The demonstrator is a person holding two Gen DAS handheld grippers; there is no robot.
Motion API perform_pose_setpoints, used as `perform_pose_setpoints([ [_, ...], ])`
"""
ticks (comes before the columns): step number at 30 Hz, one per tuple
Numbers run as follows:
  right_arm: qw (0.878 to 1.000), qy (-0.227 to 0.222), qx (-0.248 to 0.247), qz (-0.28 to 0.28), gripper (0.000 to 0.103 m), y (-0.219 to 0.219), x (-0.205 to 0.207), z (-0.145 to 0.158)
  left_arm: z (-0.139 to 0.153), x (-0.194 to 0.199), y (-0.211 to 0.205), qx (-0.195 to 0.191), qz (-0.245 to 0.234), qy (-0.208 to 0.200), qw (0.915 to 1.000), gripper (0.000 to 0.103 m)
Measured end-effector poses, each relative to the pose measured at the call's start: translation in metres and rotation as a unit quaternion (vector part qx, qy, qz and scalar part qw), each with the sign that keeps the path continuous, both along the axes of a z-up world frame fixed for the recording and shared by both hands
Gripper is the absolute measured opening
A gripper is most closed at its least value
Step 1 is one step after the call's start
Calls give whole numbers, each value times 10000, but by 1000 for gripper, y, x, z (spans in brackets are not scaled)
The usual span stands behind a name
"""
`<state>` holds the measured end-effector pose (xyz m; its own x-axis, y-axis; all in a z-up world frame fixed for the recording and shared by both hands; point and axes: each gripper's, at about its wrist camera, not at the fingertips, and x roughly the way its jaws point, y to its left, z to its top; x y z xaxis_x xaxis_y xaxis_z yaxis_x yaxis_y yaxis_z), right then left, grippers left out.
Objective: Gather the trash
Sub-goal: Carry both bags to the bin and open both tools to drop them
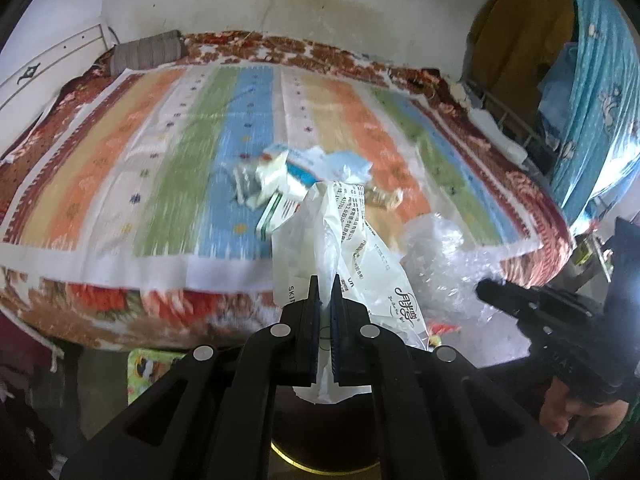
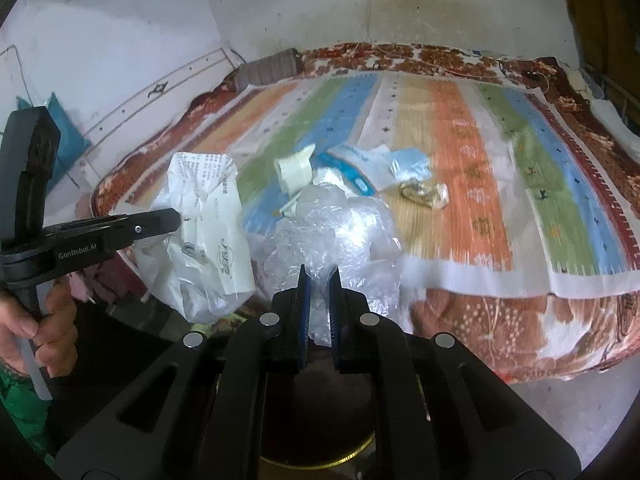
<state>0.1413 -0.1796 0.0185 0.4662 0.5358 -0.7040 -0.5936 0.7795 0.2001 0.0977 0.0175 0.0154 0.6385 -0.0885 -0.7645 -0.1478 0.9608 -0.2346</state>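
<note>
My left gripper (image 1: 325,280) is shut on a white printed plastic bag (image 1: 352,248), held up in front of the bed's near edge; the bag also shows in the right wrist view (image 2: 208,232), with the left gripper (image 2: 176,218) beside it. My right gripper (image 2: 319,274) is shut on a clear crumpled plastic wrap (image 2: 332,228), also seen in the left wrist view (image 1: 444,256), where the right gripper (image 1: 486,286) enters from the right. More trash lies on the striped bedspread: white and blue wrappers and boxes (image 1: 288,176) (image 2: 352,168) and a small golden wrapper (image 2: 426,194) (image 1: 386,197).
The bed carries a striped sheet (image 2: 460,152) over a red floral blanket (image 2: 500,328). A grey pillow (image 1: 146,52) lies at the head. A dark round bin with a gold rim (image 2: 316,400) (image 1: 320,432) stands below both grippers. Blue curtain (image 1: 600,100) hangs at right.
</note>
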Motion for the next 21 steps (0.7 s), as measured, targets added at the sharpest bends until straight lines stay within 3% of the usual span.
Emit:
perform_pose_setpoints([
  [3,9999,105,-36,-108,7,-7,-6,-6,-9,-6,-5,104,35,197,9997,4],
  [6,9995,261,-126,-144,7,-9,-11,-13,-17,-14,-9,-39,33,330,9994,4],
  [11,9971,561,-514,-24,7,0,-20,-33,-37,-19,-18,44,67,704,9975,4],
  [18,9923,921,-828,59,10,7,-17,-50,-58,-11,-14,-256,102,1170,9927,6],
  [20,9885,1160,-960,147,30,12,-16,-58,-60,-10,-16,-401,-21,1204,9919,38],
  [21,9880,1174,-995,161,32,13,-17,-61,-58,-10,-19,-376,-65,1152,9926,41],
])
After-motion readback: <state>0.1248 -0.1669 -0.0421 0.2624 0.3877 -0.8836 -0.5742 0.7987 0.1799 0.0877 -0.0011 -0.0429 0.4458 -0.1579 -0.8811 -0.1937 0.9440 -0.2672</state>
